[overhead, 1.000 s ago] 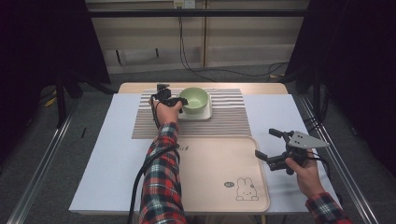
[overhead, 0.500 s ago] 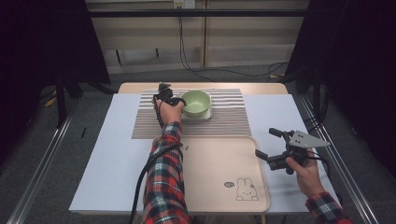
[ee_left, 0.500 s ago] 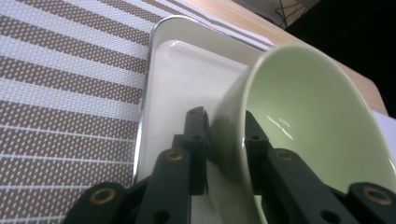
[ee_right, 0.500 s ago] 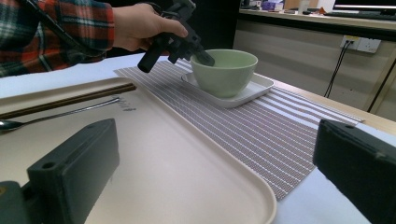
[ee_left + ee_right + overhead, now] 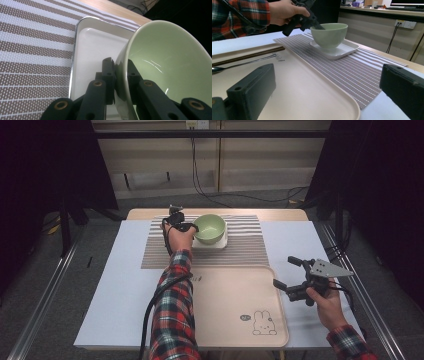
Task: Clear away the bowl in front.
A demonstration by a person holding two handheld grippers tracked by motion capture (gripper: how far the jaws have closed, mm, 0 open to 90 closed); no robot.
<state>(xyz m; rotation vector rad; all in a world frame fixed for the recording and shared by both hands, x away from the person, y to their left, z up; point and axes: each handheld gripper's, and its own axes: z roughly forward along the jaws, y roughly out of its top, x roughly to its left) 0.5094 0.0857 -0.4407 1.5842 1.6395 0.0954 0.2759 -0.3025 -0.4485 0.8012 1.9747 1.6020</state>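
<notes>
**Left fingers clamped on the rim of the green bowl**

The left gripper has just been closing, and its two black fingers now pinch the wall of the pale green, round ceramic bowl at its near-left rim. In the left gripper view one finger presses the outer wall of the bowl and the other lies inside against the glossy green inner surface, so the rim stands between them. The pads touch the wall on both sides.

The bowl sits on the small white rectangular dish with rounded corners, which rests on the brown-and-white striped woven placemat at the far middle of the white-covered counter. In the right gripper view the bowl stands upright on the dish, with the left gripper reaching its rim from the left.

The right gripper is held above the right side of the counter, just beside the right edge of the beige rectangular plastic tray with a rabbit drawing. Its fingers stand wide apart with nothing between them, well apart from the bowl. On the tray's left part lie a metal spoon and dark chopsticks, side by side.
</notes>
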